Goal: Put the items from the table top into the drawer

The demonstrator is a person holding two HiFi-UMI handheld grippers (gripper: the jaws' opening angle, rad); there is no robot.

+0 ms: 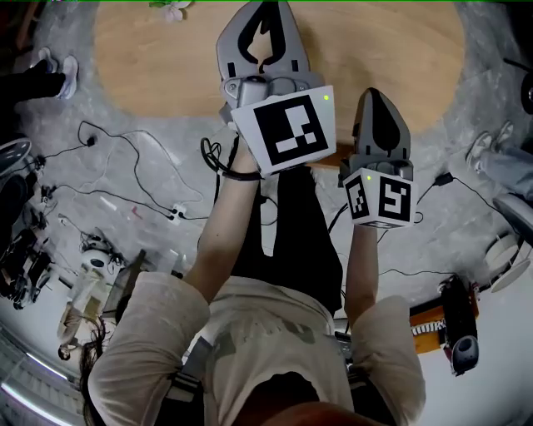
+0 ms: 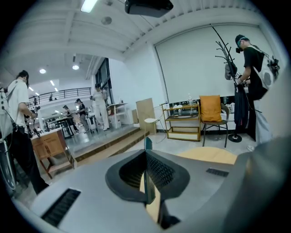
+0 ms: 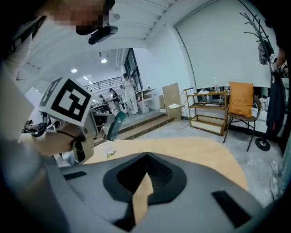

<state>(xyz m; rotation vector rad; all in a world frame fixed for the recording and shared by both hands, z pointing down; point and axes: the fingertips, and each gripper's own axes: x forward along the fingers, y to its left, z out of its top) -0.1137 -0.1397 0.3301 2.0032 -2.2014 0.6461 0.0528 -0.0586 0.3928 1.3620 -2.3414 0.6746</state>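
Observation:
My left gripper (image 1: 268,10) is raised over the round wooden table (image 1: 150,58), shut on a thin teal sheet. That sheet shows edge-on between its pads in the left gripper view (image 2: 148,144) and as a translucent teal flap in the right gripper view (image 3: 113,125). My right gripper (image 1: 380,96) hovers lower, at the table's near edge, its jaws shut with nothing between them (image 3: 145,157). A small white and green item (image 1: 170,8) lies at the table's far side, also seen from the right gripper (image 3: 109,154). No drawer is in sight.
Cables (image 1: 125,166) trail over the grey floor left of the table. An orange and black device (image 1: 454,324) lies at the right. Beyond the table stand a wooden shelf (image 2: 182,120), a yellow-cushioned chair (image 2: 211,111) and a person at a coat rack (image 2: 252,68).

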